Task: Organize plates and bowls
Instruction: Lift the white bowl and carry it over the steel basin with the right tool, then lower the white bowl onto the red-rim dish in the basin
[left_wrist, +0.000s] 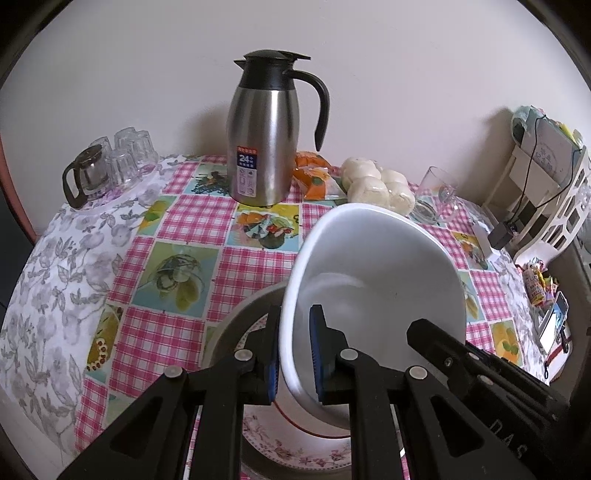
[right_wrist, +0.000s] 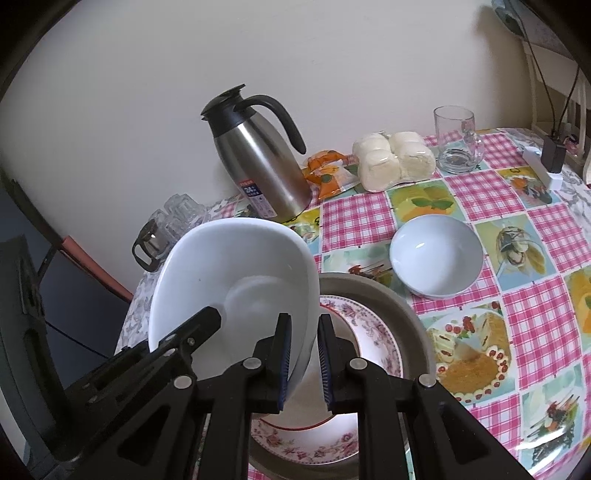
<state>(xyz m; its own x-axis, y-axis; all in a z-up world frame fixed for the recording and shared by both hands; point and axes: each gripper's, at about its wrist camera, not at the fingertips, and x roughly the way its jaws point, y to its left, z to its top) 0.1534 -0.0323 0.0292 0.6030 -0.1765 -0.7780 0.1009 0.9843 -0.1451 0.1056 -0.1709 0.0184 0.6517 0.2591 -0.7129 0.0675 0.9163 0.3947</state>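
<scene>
The left gripper (left_wrist: 293, 354) is clamped narrowly on the left rim of the large white bowl (left_wrist: 373, 273), one blue pad inside the wall and one outside. The right gripper (right_wrist: 304, 360) is clamped in the same way on the opposite rim of that bowl, so the bowl is carried between both tongs and is tilted, its opening turned toward the cameras.

Directly beneath the large white bowl, the floral plate (right_wrist: 373, 332) is seen lying inside a grey dish (right_wrist: 384, 291); whether the bowl's base already touches the plate cannot be told. To the right of the large white bowl, well apart from it, a small white bowl (right_wrist: 436, 254) rests on the checked tablecloth (right_wrist: 354, 218). Behind the large white bowl stand a steel thermos jug (left_wrist: 260, 147), a bag of white buns (right_wrist: 391, 158) and a glass mug (right_wrist: 456, 140).

The step in hand is judged to be the setting of the bowl onto the stacked plate. The thin, glazed rim is held only by narrow pads, so a slip could be caused by uneven lowering of the two hands. If one side were released first, the bowl could be tipped and knocked against the plate edge. A landing off centre could leave the stack rocking.
</scene>
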